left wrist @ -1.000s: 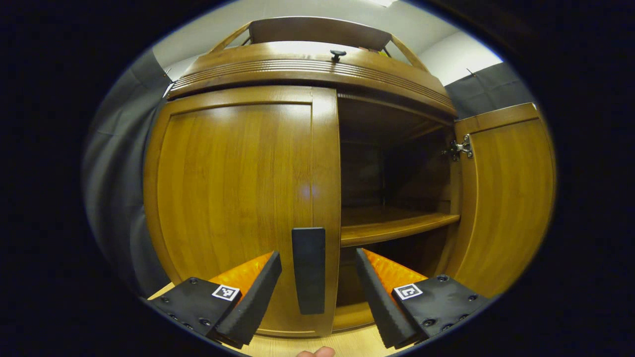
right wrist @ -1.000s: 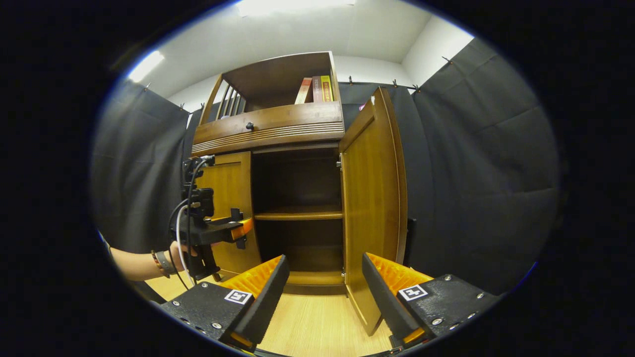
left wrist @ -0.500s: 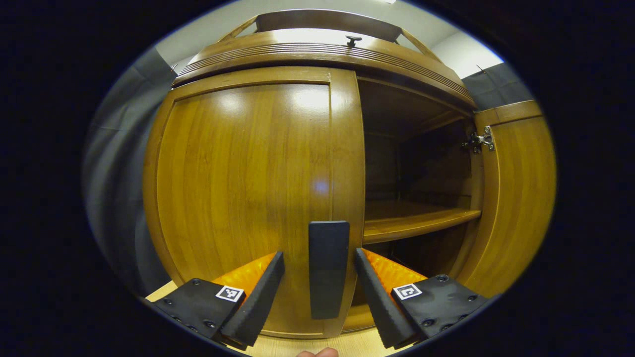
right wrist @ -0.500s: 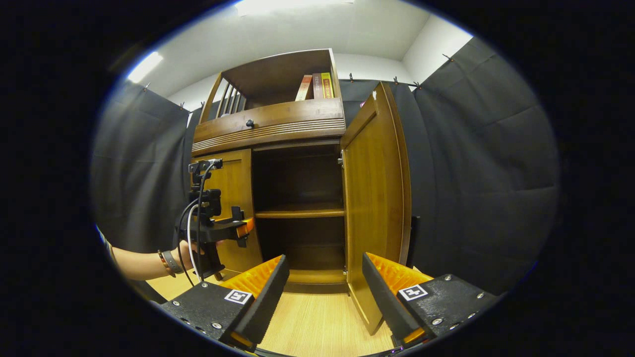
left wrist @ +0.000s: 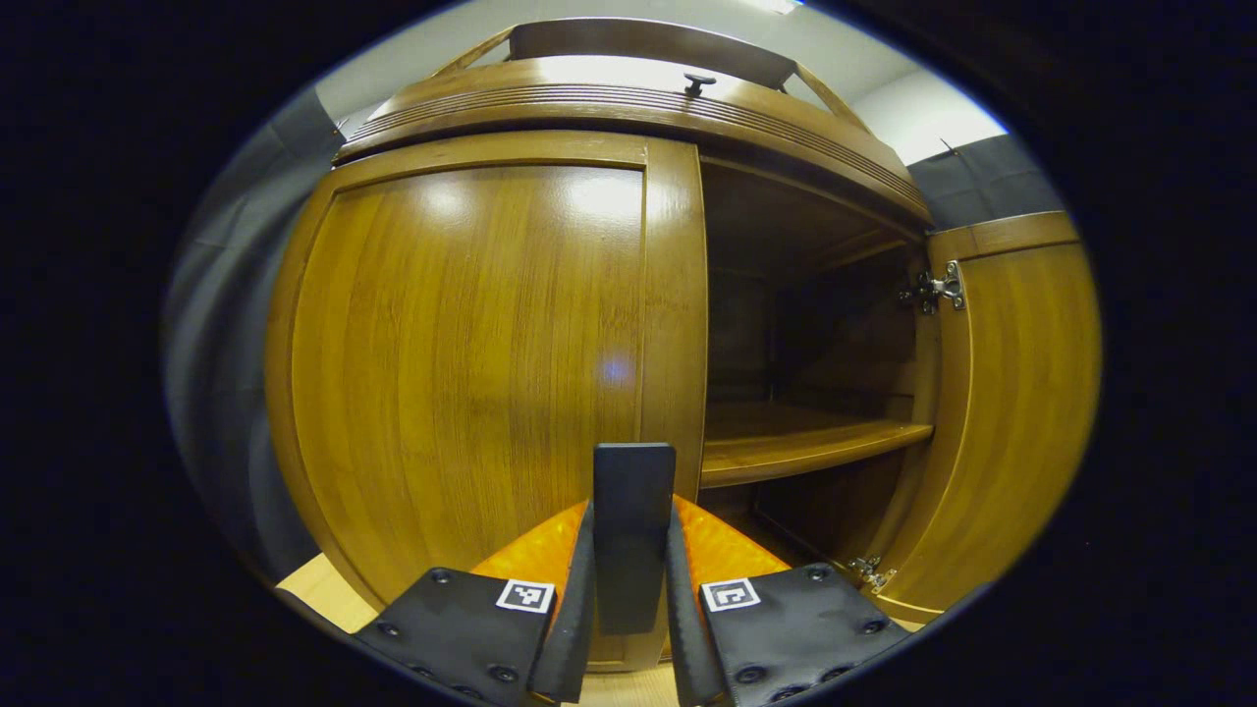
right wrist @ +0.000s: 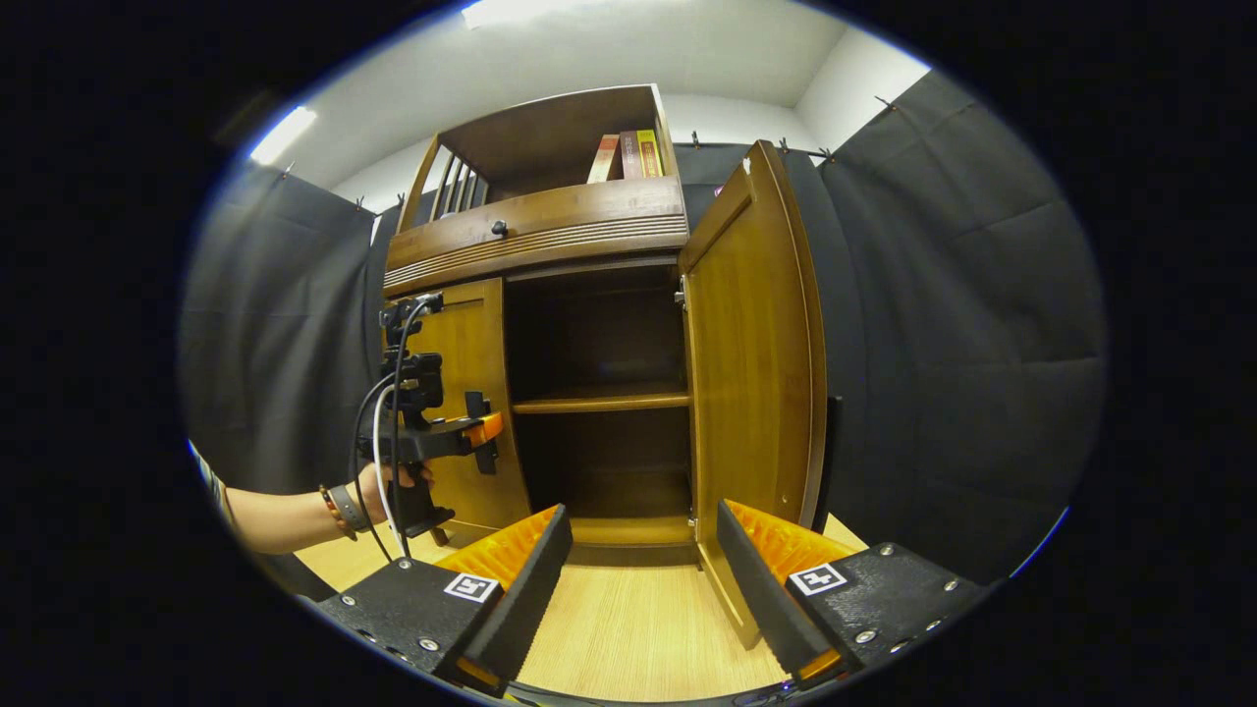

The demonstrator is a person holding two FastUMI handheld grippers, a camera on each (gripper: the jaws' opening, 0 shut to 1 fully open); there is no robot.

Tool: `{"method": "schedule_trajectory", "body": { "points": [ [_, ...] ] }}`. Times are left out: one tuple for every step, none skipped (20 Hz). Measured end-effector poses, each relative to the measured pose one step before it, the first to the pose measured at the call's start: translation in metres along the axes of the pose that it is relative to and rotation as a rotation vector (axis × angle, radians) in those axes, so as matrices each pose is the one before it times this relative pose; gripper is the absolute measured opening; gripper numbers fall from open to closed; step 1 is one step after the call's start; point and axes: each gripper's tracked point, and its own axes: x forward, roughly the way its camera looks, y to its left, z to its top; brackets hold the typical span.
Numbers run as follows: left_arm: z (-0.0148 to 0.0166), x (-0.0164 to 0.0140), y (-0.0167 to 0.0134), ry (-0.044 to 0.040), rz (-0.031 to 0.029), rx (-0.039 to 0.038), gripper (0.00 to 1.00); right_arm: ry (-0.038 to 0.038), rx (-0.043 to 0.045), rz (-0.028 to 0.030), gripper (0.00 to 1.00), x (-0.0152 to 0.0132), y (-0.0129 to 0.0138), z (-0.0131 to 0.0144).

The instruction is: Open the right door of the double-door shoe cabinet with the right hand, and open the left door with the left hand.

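The left hand-held gripper (left wrist: 631, 589) has both fingers pressed on the dark handle (left wrist: 633, 535) of the closed left door (left wrist: 462, 363). The right hand-held gripper (right wrist: 643, 579) gapes wide, holding nothing, near the right door (right wrist: 751, 363), which stands swung open.

The shoe cabinet (right wrist: 535, 231) was warm honey-brown wood with a fine vertical grain, its left door (left wrist: 462, 363) glossy with pale glints. The handle (left wrist: 633, 535) on it was matte black. Inside, the shelf (right wrist: 599, 401) was lighter amber against dark brown shadow. The floor (right wrist: 638, 638) was pale striped wood; the books (right wrist: 628, 155) were red and yellow.
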Motion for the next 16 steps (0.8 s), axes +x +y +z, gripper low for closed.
{"method": "schedule_trajectory", "body": {
  "points": [
    [0.00047, 0.00203, -0.00164, -0.00201, 0.00609, 0.00061, 0.37, -0.00102, -0.00425, -0.00615, 0.92, -0.00154, -0.00117, -0.00048],
    [-0.0004, -0.00077, -0.00036, 0.0021, 0.0019, -0.0015, 0.37, 0.00351, -0.00125, -0.00364, 0.92, 0.00013, -0.00066, -0.00092],
    [-0.00052, 0.00125, 0.00002, -0.00107, -0.00034, 0.0108, 0.33, 0.00737, 0.00265, -0.00124, 0.92, -0.00085, 0.00019, -0.0015],
    [-0.00022, -0.00126, 0.0005, 0.00361, -0.00332, 0.00573, 0.34, 0.00529, 0.00485, 0.00122, 0.92, -0.00141, 0.00013, -0.00155],
    [-0.0007, 0.00087, -0.00068, 0.00244, -0.00668, 0.002, 0.34, 0.00417, 0.00406, 0.00161, 0.92, -0.00076, 0.00038, -0.00135],
    [-0.0001, -0.00106, -0.00015, 0.00411, -0.00176, -0.00487, 0.34, 0.00447, 0.00184, 0.00126, 0.92, -0.00126, 0.00095, -0.0008],
    [0.00049, -0.00031, -0.00052, -0.00054, 0.0046, -0.00465, 0.34, 0.0042, -0.00261, 0.00041, 0.92, -0.00165, 0.0003, -0.00123],
    [-0.00013, 0.00043, 0.00097, 0.00218, 0.00695, 0.00547, 0.34, 0.00188, -0.00657, -0.00437, 0.92, -0.00119, -0.00052, -0.00068],
    [0.00056, -0.00107, 0.00136, 0.0022, 0.00366, 0.01198, 0.34, 0.0008, -0.00897, -0.00498, 0.92, -0.00211, -0.00041, 0.00033],
    [0.00002, -0.00304, 0.00093, 0.00868, 0.00607, 0.00079, 0.34, 0.00141, -0.01137, -0.00233, 0.92, -0.0022, -0.00059, -0.0002],
    [0.00079, -0.00501, -0.00066, 0.00706, 0.00448, -0.00287, 0.34, 0.0001, -0.0144, -0.0045, 0.92, -0.00239, -0.00118, -0.00029],
    [0.0009, -0.00773, 0.00046, 0.0024, 0.0047, 0.00171, 0.33, -0.00145, -0.01653, -0.00821, 0.92, -0.00156, -0.00237, 0.00082],
    [-0.00094, -0.01533, 0.0003, -0.00293, 0.0, 0.00258, 0.33, -0.00194, -0.01495, -0.01089, 0.92, -0.0018, -0.00176, 0.00004],
    [0.00057, -0.01123, 0.0016, 0.00012, -0.00237, 0.00625, 0.33, -0.00097, -0.01077, -0.00814, 0.92, -0.00091, -0.00196, -0.00024],
    [-0.00037, -0.01071, 0.00197, 0.00221, 0.00134, -0.00404, 0.33, -0.00262, -0.00208, 0.00041, 0.92, -0.00033, 0.001, -0.00002],
    [0.00108, -0.01222, 0.00214, 0.00232, 0.00115, -0.01008, 0.33, 0.00063, 0.00601, 0.00771, 0.92, 0.00059, 0.00291, 0.00008]
  ]
}}
